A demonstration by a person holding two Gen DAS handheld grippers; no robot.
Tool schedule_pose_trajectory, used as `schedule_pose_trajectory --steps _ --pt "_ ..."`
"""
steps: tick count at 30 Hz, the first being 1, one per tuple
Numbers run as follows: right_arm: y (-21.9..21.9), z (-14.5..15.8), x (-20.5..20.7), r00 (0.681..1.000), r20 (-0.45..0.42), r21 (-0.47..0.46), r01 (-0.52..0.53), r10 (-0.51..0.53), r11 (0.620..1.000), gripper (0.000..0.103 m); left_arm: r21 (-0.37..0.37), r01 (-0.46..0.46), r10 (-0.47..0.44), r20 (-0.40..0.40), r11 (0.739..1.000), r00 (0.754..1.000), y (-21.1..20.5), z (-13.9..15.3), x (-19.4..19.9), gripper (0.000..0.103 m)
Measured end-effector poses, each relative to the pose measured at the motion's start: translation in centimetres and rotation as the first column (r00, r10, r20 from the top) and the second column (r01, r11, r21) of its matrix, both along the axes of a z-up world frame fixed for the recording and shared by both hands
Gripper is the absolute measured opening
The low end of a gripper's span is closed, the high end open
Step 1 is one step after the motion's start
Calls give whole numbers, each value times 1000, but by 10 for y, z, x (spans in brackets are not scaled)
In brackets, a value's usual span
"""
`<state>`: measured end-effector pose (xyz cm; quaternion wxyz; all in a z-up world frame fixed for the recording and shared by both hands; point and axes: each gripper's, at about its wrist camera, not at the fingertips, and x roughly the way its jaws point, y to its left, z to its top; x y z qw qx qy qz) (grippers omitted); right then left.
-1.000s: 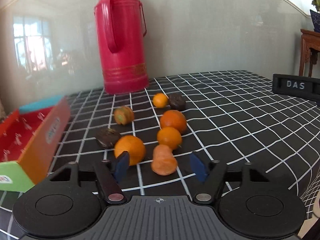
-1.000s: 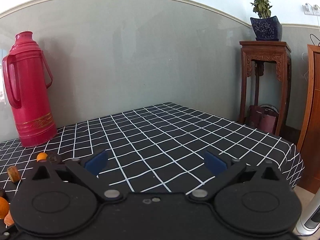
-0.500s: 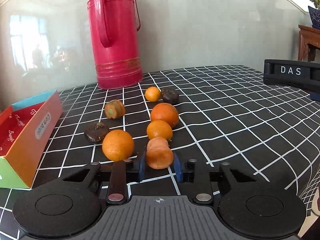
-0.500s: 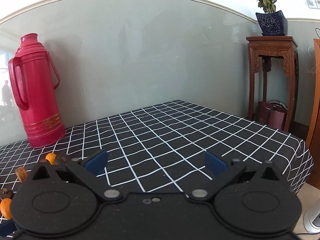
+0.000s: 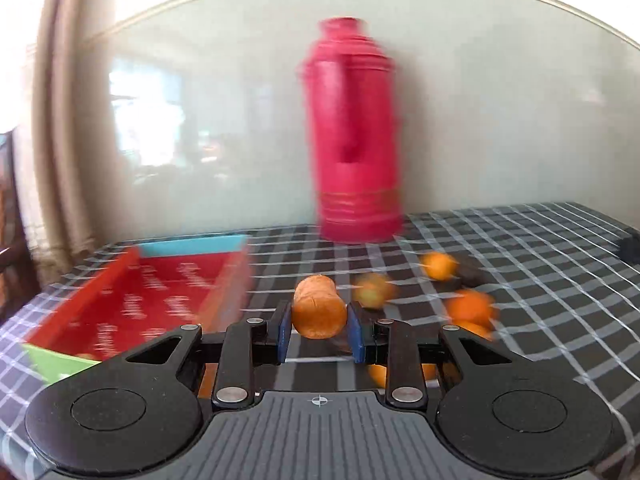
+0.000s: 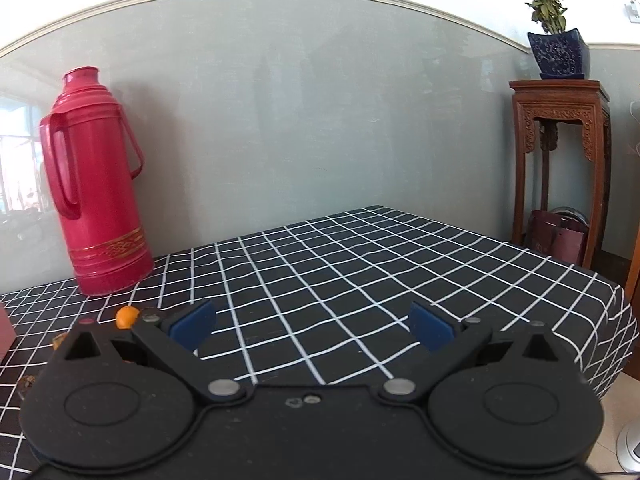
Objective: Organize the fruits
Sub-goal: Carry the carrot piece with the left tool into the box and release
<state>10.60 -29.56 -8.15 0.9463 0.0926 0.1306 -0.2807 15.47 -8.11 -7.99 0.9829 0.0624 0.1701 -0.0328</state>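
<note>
The left tongs (image 5: 319,330) are clamped on an orange carrot-like piece (image 5: 318,312), held above the checked worktop (image 5: 540,280) just right of the red box (image 5: 132,300). The right tongs (image 6: 312,322) are spread wide with nothing between them, over bare worktop right of the red flask (image 6: 96,200).

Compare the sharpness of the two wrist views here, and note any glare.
Left wrist: background smeared, thermos and oranges blurred; the gripped orange piece and left gripper stay crisp. Right wrist: sharp throughout, fisheye-bent wall trim, window reflection on the glossy wall.
</note>
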Motion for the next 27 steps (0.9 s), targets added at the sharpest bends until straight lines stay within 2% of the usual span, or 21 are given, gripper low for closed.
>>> schedule_pose_trajectory --steps 4,9,12,17,19,21,22,27 --pt "11 1 4 999 3 -12 -38 38 999 97 -38 -160 159 -14 986 987 41 8 18 30" --pt "26 1 13 997 -7 -24 -82 82 996 97 -58 -319 312 -99 946 945 86 6 39 30" --pt "36 1 16 994 -8 -20 -114 114 993 97 -50 -368 359 -136 928 923 103 3 43 30" --pt "57 2 22 984 -9 -27 -180 180 983 97 -39 -387 379 -135 921 916 112 4 42 31" --pt "65 1 26 978 -18 -30 -209 209 977 97 -56 -381 372 -129 923 919 113 5 37 47" --pt "74 -1 30 971 -28 -32 -237 236 971 97 -59 -400 394 -93 915 914 114 9 29 97" --pt "78 -2 32 968 -36 -34 -250 248 968 97 -61 -416 411 -70 908 909 115 11 24 101" --pt "99 -7 42 949 -62 -33 -312 309 950 97 -84 -417 417 -17 905 909 134 21 7 101"
